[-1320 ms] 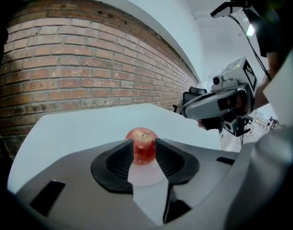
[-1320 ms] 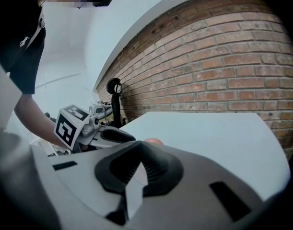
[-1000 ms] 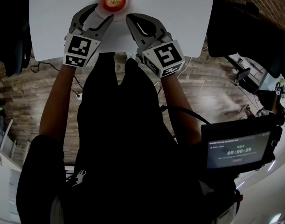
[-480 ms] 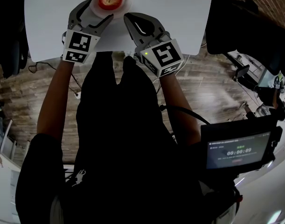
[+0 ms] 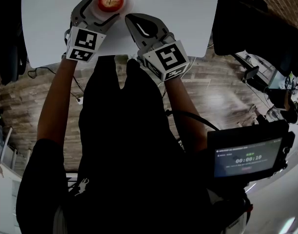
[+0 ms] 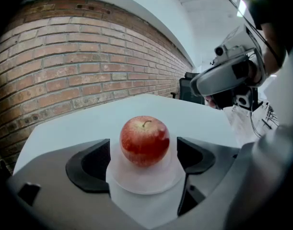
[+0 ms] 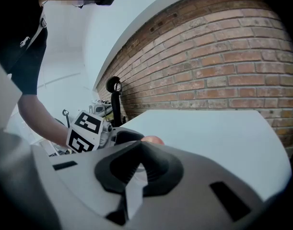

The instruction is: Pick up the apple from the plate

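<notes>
Apple (image 6: 145,139) sits on plate (image 6: 136,185), between your left tool's (image 6: 144,152) jaws, which have just been opening and stand wide, untouching. Your right tool (image 7: 135,169): closed, empty. Apple likely firm, smooth, bruisable; grip widest flanks gently.

An office-like studio room: exposed brick wall (image 6: 64,66), wood-plank floor (image 5: 227,91), white counter (image 5: 188,13) with dark office chairs (image 5: 256,30) around it, cables (image 5: 44,68) trailing below
</notes>
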